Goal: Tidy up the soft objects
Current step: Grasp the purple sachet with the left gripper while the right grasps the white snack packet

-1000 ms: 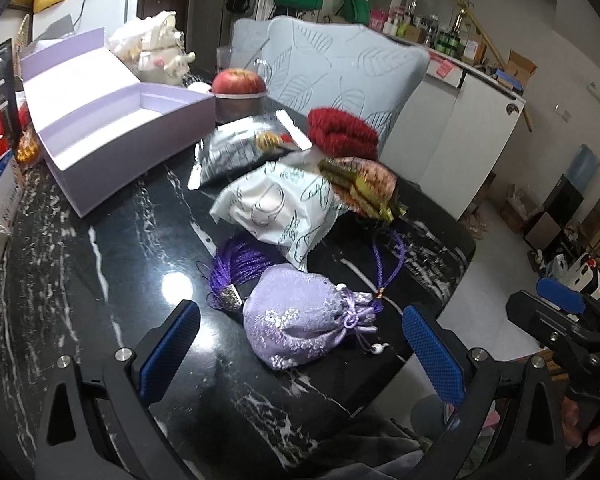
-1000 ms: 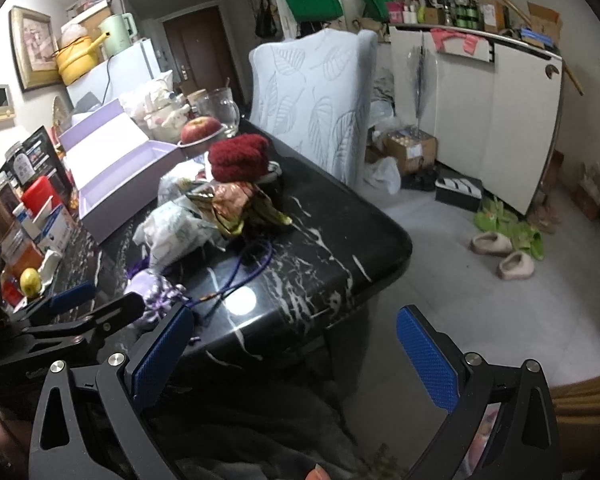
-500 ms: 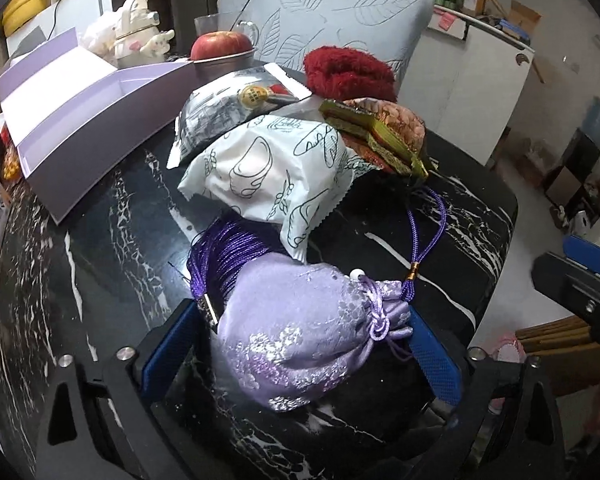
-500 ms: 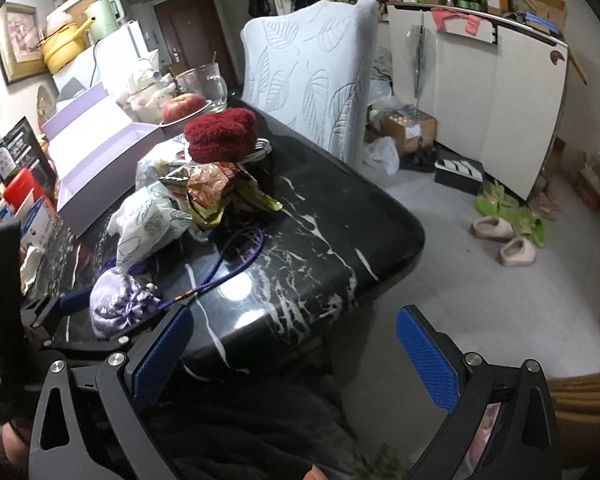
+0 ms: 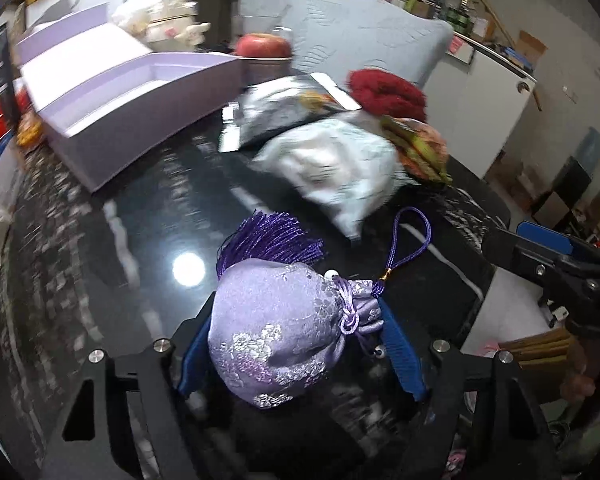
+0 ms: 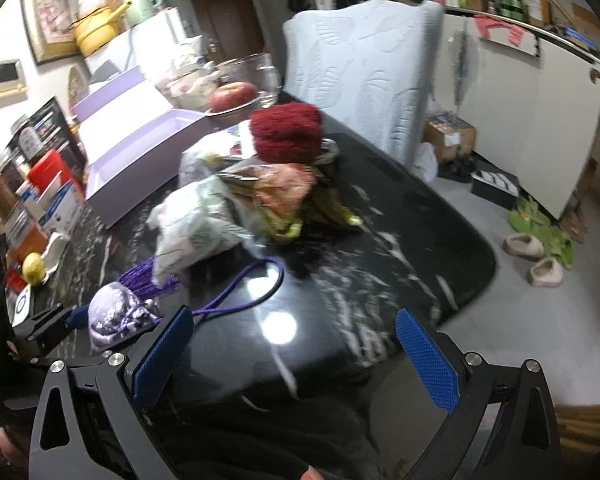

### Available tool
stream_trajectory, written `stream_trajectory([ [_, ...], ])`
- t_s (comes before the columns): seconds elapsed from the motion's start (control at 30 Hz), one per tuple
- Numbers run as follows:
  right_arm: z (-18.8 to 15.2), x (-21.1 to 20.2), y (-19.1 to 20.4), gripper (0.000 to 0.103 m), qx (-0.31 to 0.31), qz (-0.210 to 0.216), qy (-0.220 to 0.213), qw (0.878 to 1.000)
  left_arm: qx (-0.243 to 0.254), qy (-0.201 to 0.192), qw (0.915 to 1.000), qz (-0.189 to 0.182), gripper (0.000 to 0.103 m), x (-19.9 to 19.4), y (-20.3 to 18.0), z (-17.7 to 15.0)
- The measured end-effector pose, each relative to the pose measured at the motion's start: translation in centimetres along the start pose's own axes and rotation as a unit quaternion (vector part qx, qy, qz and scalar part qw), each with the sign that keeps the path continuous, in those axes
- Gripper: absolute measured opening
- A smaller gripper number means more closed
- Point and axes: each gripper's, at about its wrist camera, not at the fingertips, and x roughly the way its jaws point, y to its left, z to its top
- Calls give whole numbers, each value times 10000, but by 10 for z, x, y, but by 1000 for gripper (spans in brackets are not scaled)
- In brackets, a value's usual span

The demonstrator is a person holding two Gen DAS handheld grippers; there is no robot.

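Black marble bench (image 6: 400,240) with white veining, ceiling light glare on it. Pale leaf-pattern chair (image 6: 364,68) behind. White cabinets (image 6: 540,112) right, grey tile floor (image 6: 500,320) with slippers (image 6: 524,246), dark door (image 6: 224,12), framed picture (image 6: 48,20) on white wall.

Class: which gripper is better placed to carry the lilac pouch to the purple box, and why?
Left. The left gripper is shut on the lilac pouch, with the purple box ahead to its left. The right gripper is open, empty, at the table edge.
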Motion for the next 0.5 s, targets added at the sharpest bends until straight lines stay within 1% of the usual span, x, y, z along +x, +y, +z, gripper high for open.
stream_trajectory([
  [0.1,4,7,15,103,-216,136,3,9997,-214,-69,9996,169,75,-12,17,-5],
  [0.23,11,16,32,103,-486,343,-24,9982,-453,-252,9975,482,75,-28,42,-6],
  [0.4,22,31,56,103,-800,680,-59,9945,-764,-446,9937,684,75,-41,68,-6],
  [0.5,28,43,66,103,-966,780,-84,9922,-897,-551,9914,775,75,-47,80,-6],
])
